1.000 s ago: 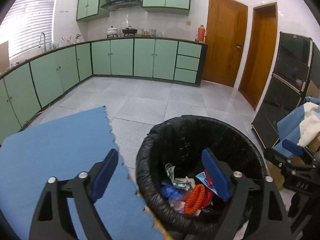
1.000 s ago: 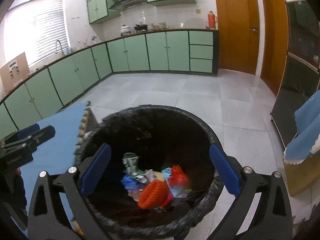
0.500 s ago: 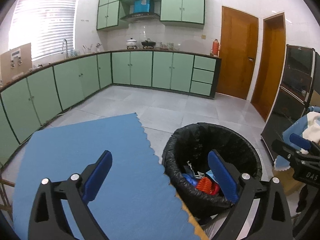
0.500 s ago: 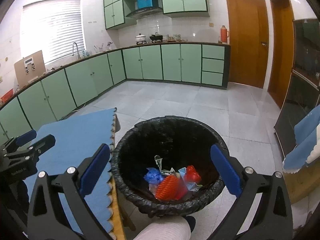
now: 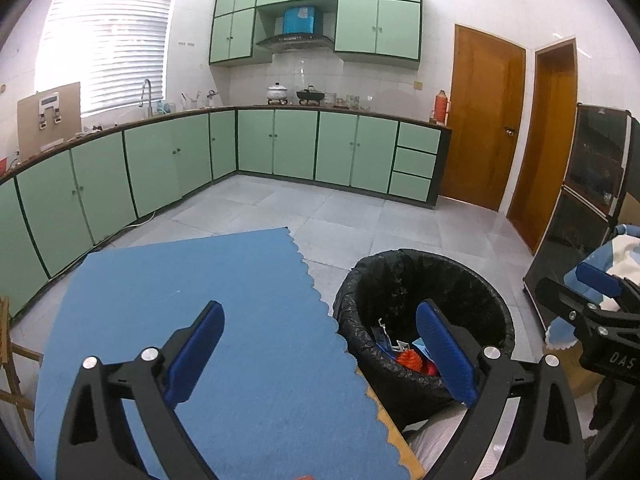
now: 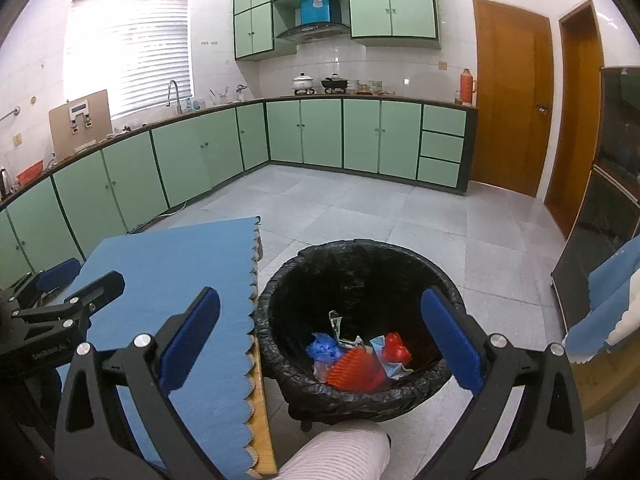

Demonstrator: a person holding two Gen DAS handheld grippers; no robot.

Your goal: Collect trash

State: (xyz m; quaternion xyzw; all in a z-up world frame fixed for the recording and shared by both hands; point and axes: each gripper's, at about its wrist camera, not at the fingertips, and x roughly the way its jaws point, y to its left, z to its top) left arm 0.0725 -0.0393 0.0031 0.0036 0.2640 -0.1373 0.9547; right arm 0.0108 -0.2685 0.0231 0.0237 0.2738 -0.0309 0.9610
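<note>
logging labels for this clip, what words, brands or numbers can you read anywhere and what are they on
"DAS": white letters on the black body of the right gripper, cut off at the frame edge in the left wrist view.
White lettering on the left gripper body in the right wrist view: too small to read.
Blue box above the range hood: print too blurred.
Cardboard panel on the counter: white labels unreadable.

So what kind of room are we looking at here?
A home kitchen, most likely: green cabinets run under a counter holding cooking pots, with a sink tap beneath the window.
</note>
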